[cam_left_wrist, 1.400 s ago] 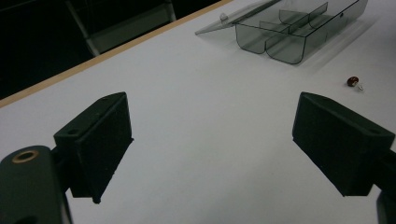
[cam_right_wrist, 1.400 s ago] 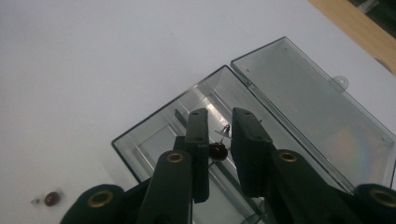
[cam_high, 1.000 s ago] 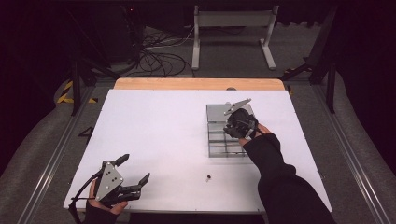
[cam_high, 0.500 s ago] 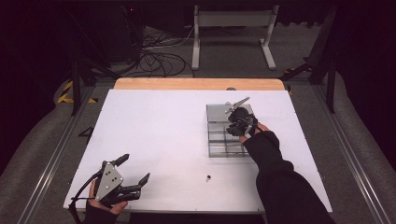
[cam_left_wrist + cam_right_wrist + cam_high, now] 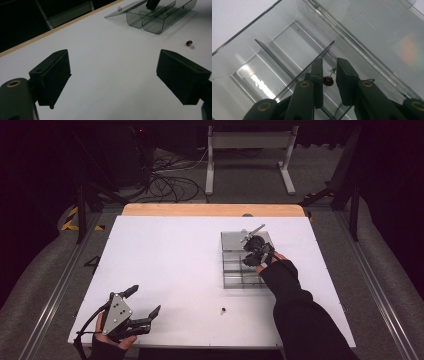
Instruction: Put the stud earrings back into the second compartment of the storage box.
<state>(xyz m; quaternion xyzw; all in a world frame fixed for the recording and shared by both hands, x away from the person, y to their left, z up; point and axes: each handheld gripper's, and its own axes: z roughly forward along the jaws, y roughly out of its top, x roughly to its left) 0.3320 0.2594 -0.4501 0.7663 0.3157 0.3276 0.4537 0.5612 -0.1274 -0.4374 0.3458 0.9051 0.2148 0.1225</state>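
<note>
A clear plastic compartment box [image 5: 235, 279] lies right of the table's middle with its lid [image 5: 232, 240] folded open behind it. My right gripper [image 5: 250, 257] points down into the box. In the right gripper view its jaws [image 5: 329, 61] are shut on a small pin with a dark red round head [image 5: 328, 80], just above a divider [image 5: 287, 72]. A second red-headed pin [image 5: 223, 310] lies loose on the table in front of the box, also in the left gripper view [image 5: 189, 43]. My left gripper [image 5: 146, 299] rests at the near left corner, open and empty [image 5: 112, 75].
The white table top [image 5: 165, 260] has a wooden strip [image 5: 210, 210] along its far edge. Beyond it on the floor are cables [image 5: 170, 182] and a metal stand [image 5: 250, 150]. The box [image 5: 155, 18] lies far ahead of the left gripper's jaws.
My right gripper has sunk a little toward the box with the pin still in it. The left gripper has stayed where it was.
</note>
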